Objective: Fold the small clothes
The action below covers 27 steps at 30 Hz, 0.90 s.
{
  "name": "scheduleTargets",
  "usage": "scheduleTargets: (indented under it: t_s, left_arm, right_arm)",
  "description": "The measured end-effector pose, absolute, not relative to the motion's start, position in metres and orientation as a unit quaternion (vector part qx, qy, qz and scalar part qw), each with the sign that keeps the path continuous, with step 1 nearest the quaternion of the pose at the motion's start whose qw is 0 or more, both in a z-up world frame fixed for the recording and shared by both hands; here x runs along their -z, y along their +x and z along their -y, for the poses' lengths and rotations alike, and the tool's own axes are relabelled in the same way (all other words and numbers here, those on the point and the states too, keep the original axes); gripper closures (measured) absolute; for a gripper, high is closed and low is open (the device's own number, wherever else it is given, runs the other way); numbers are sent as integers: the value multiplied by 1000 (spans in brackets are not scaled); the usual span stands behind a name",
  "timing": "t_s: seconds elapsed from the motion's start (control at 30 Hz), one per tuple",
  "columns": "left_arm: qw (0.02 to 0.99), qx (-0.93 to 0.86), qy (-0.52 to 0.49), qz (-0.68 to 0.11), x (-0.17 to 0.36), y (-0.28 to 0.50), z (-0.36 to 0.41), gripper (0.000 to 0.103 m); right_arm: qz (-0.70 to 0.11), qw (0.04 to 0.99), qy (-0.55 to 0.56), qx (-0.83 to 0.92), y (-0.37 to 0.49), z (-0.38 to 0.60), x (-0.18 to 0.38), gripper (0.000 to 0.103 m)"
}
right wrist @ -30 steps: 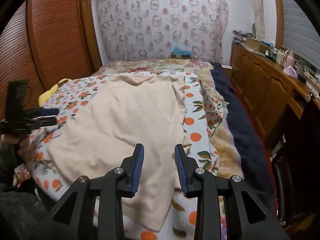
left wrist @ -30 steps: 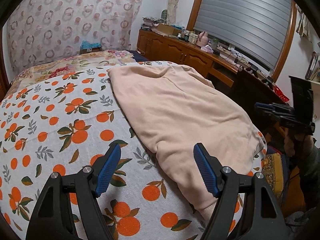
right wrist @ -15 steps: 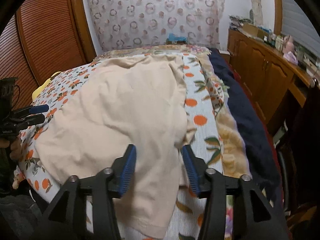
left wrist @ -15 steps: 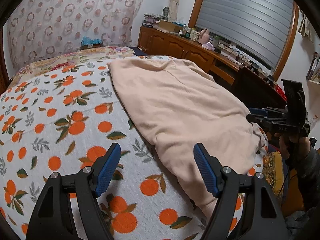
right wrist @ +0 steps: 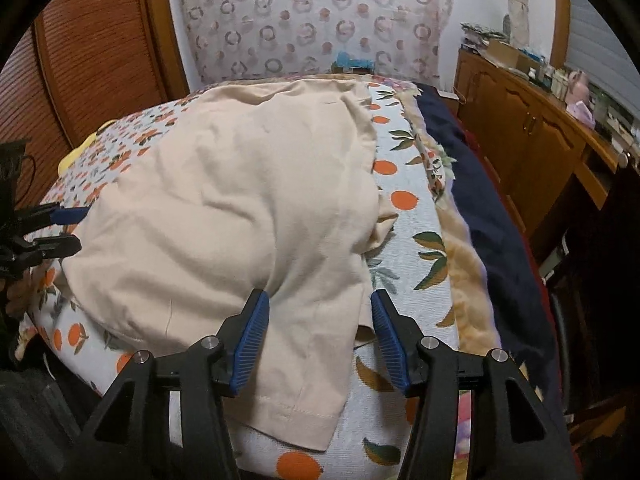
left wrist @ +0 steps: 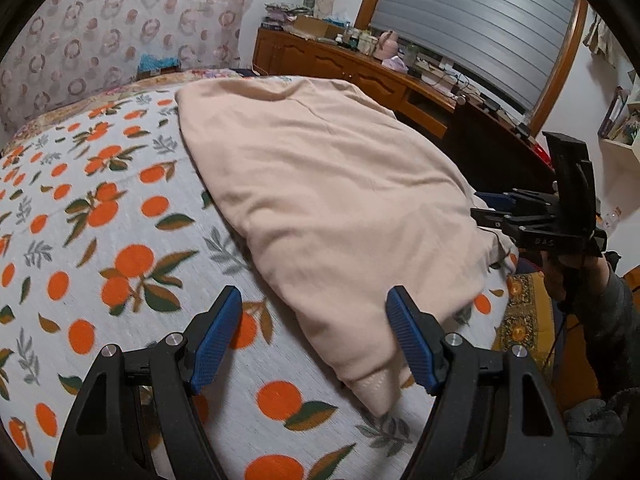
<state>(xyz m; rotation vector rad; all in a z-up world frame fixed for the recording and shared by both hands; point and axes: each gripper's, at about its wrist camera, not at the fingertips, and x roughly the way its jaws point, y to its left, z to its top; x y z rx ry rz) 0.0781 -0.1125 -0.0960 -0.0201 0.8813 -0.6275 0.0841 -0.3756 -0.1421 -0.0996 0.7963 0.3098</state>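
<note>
A pale peach garment (left wrist: 320,180) lies spread on the orange-print bedsheet (left wrist: 120,240). My left gripper (left wrist: 314,292) stands open just above the garment's near corner (left wrist: 372,384), gripping nothing. In the right wrist view the same garment (right wrist: 240,200) fills the middle of the bed. My right gripper (right wrist: 319,294) is open with one jaw on each side of the near sleeve (right wrist: 304,380), and the pads are not pressing the cloth. Each view shows the other gripper at the garment's far side: the right one (left wrist: 540,220) held in a hand, the left one (right wrist: 40,228).
A navy blanket (right wrist: 480,200) and a tan fleece strip (right wrist: 468,280) run along the bed's right edge. A cluttered wooden dresser (right wrist: 540,132) stands past them. A wooden wardrobe (right wrist: 92,52) is on the left, with a yellow item (right wrist: 74,158) near it.
Both grippers have come lower and closer to the garment's near edge. The right gripper's jaws have spread wider and now stand either side of the sleeve.
</note>
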Motion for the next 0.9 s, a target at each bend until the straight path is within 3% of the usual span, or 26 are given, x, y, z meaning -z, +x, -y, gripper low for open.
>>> scheduleTargets:
  t_s: [0.2,0.27,0.3,0.37,0.57,0.6,0.7,0.9]
  left_arm:
    - [851,309,-7,-424,95,72,119,27]
    - [848,316,-11,-426,95,70,119,27]
    - [846,320,-13,-426,95,68,120,27]
    - [842,329,-13,-427,95,65,121,38]
    - [836,341,2,-430,96,58,125,76]
    - [833,345,1,-432,96,58,125,87]
    - [840,340,0,-423,91,56,122,92]
    - [873,341,-22,-349,41,56,111,93]
  right_arm:
    - [-387,905,-72,-161,77,372,142,65]
    - [-387,904,-76,-167,74,371,141,73]
    - [-387,903,-77,-172,72,371,141,83]
    - [-386,901,-81,-181,68,369,141,93]
    - [-379,902,-60,-197,64,373,137,97]
    - [-374,904,-55,-200,62,374,135,97]
    - [-353,910,-37,-214,54,379,124,97]
    - [-292,929,-26,-227,47,392,79,98]
